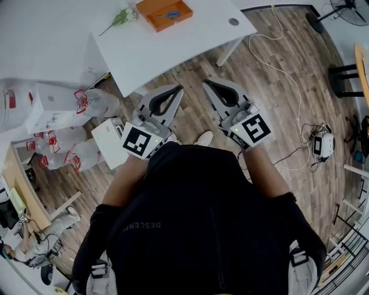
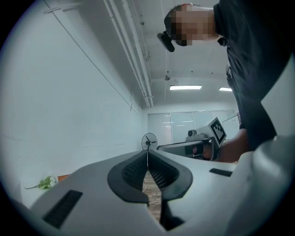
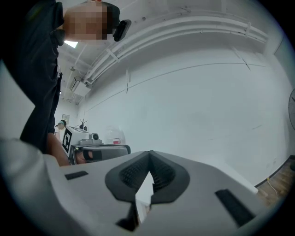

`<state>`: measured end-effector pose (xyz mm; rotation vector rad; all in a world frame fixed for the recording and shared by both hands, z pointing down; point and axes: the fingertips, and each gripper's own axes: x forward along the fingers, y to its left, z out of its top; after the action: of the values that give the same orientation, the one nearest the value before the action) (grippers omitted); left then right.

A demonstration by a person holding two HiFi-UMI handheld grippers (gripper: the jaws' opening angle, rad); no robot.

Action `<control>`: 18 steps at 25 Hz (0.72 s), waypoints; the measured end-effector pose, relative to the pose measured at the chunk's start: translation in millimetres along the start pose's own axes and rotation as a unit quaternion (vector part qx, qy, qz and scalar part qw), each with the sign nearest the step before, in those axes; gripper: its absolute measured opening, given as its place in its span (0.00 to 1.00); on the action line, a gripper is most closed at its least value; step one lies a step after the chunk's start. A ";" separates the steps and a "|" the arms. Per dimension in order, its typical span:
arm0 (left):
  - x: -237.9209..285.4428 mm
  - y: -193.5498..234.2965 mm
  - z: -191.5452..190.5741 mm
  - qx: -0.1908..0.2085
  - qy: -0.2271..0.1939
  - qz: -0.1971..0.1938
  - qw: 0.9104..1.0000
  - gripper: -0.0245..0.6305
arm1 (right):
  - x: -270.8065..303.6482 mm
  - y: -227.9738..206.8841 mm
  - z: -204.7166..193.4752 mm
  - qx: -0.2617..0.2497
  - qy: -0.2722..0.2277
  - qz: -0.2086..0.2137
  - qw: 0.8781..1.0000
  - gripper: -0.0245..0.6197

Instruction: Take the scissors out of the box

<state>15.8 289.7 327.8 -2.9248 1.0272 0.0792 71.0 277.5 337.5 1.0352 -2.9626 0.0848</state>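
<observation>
An orange box [image 1: 166,12] stands on the white table [image 1: 173,49] at the far edge of the head view, with blue-handled scissors [image 1: 169,14] lying inside it. I hold both grippers level in front of my chest, over the wooden floor and short of the table. My left gripper [image 1: 179,88] has its jaws closed tip to tip with nothing between them, as the left gripper view [image 2: 147,155] also shows. My right gripper [image 1: 206,84] is shut and empty too, seen again in the right gripper view [image 3: 150,156]. The box is out of sight in both gripper views.
A green sprig [image 1: 122,17] lies on the table left of the box. Large water bottles [image 1: 86,103] and white boxes [image 1: 49,106] crowd the floor at left. Cables [image 1: 288,75] and a small device [image 1: 323,145] lie on the floor at right. A fan [image 2: 148,142] stands far off.
</observation>
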 end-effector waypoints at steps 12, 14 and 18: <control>37.4 -48.2 -5.3 0.011 0.018 0.003 1.000 0.07 | -44.2 -26.5 -5.3 -0.001 -0.004 0.016 1.000 0.05; 41.8 -49.9 -8.6 0.010 0.022 0.003 1.000 0.07 | -45.3 -32.2 -6.7 -0.001 -0.004 0.018 1.000 0.05; 48.3 -43.9 -17.1 0.002 0.025 0.006 1.000 0.07 | -41.5 -39.6 -12.3 -0.002 0.003 0.021 1.000 0.05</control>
<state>81.5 292.9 342.9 -2.9320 1.0495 0.0036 127.9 273.0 351.0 0.9698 -2.9777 0.0831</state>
